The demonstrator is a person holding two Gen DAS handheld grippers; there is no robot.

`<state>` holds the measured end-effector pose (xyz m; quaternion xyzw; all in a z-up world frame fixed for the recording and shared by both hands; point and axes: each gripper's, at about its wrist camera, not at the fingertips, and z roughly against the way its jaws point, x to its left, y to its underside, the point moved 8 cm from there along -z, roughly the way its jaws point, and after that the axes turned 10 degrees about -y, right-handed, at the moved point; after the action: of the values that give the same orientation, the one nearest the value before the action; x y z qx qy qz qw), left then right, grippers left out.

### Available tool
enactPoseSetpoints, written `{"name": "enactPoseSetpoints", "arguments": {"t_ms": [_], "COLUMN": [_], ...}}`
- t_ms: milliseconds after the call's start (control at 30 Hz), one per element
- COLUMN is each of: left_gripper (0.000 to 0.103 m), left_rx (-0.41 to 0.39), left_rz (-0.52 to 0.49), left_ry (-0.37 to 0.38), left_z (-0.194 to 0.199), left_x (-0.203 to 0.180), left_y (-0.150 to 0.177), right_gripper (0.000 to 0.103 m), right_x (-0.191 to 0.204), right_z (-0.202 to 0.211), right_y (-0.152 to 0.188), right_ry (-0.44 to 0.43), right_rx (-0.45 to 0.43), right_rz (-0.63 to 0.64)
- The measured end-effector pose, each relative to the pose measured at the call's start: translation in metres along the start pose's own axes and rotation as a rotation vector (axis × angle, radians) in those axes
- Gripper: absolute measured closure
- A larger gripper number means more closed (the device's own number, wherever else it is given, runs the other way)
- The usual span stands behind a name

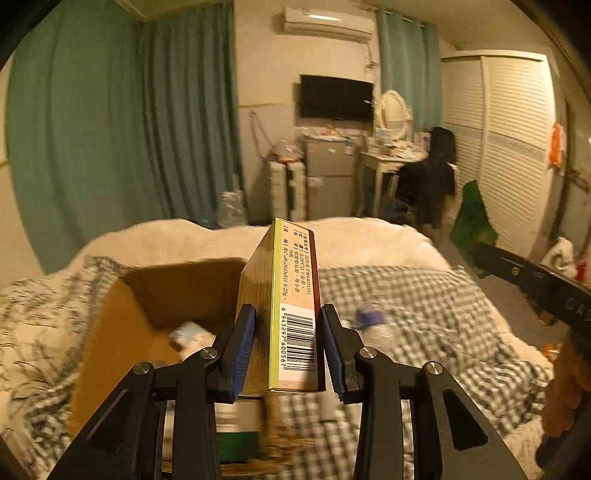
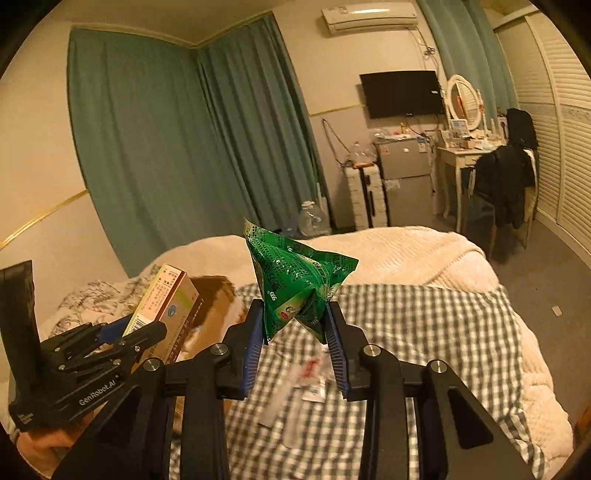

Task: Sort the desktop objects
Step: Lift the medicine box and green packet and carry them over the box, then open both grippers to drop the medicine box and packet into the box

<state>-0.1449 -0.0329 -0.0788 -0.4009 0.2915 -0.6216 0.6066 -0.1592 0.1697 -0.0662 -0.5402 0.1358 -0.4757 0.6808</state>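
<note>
Behind box (image 1: 284,310), carton (image 1: 147,314) half hidden, blurred

Long teal fabric curtains (image 2: 155,147) cover the far wall beside a white wall-mounted air conditioner (image 2: 369,16) and a black flat television (image 2: 402,94). Below stand a small grey two-door fridge (image 2: 404,177), a white dressing table with an oval mirror (image 2: 461,147) and what looks like dark clothing over a chair (image 2: 506,181). White louvred wardrobe doors (image 1: 506,147) fill the right side.

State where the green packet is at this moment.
In the right wrist view the green packet sits centre frame, pinched between the right gripper pads above the checked bedcover, to the right of the medicine box and cardboard box.
</note>
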Motion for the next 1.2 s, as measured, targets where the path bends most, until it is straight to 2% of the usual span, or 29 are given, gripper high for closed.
{"name": "enactPoseSetpoints", "arguments": {"t_ms": [367, 600, 1000, 1200], "left_gripper": [0.067, 0.067, 0.066, 0.066], "left_rx": [-0.025, -0.005, 0.089, 0.117], "left_rz": [0.068, 0.112, 0.114, 0.105], "left_ry": [-0.042, -0.056, -0.05, -0.045], "left_z": [-0.007, -0.03, -0.076, -0.087], "left_x": [0.078, 0.116, 0.134, 0.134], "left_y": [0.005, 0.027, 0.053, 0.063], "right_gripper": [0.071, 0.071, 0.071, 0.071], "right_x": [0.083, 0.114, 0.141, 0.146], "right_z": [-0.051, -0.089, -0.157, -0.169], "right_y": [0.009, 0.025, 0.064, 0.079], "right_ry": [-0.095, -0.124, -0.172, -0.167], "right_rx": [0.055, 0.118, 0.255, 0.312], "right_rz": [0.153, 0.186, 0.221, 0.245]}}
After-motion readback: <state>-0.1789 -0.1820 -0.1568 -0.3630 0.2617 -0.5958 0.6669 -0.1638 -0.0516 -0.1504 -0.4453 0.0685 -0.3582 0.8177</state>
